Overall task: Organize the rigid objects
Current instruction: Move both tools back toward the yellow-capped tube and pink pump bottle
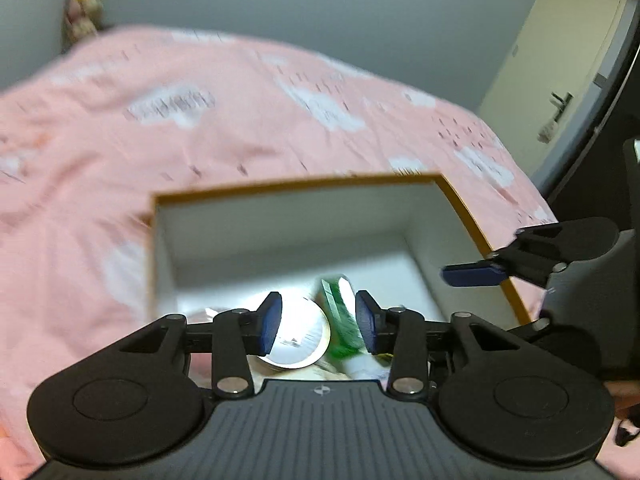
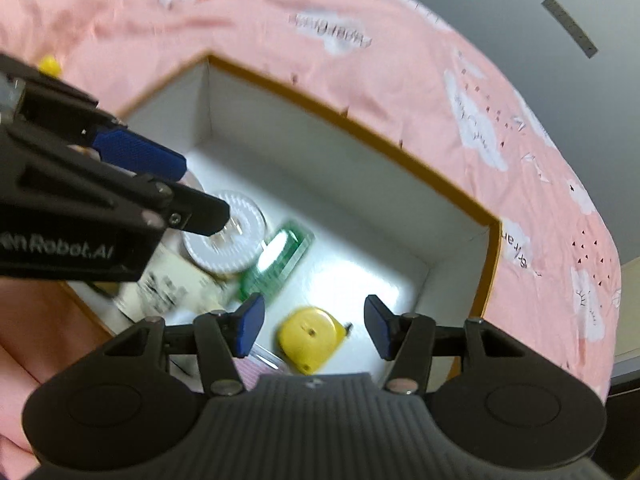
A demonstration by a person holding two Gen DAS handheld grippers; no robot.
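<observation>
Both grippers' fingers [image 2: 250, 330] parted, empty (above the box [image 2: 490, 264]).

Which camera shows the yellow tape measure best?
The right wrist view: the tape measure lies whole and unhidden on the box floor, between the open claw's fingers. The left wrist view does not show it at all.
</observation>
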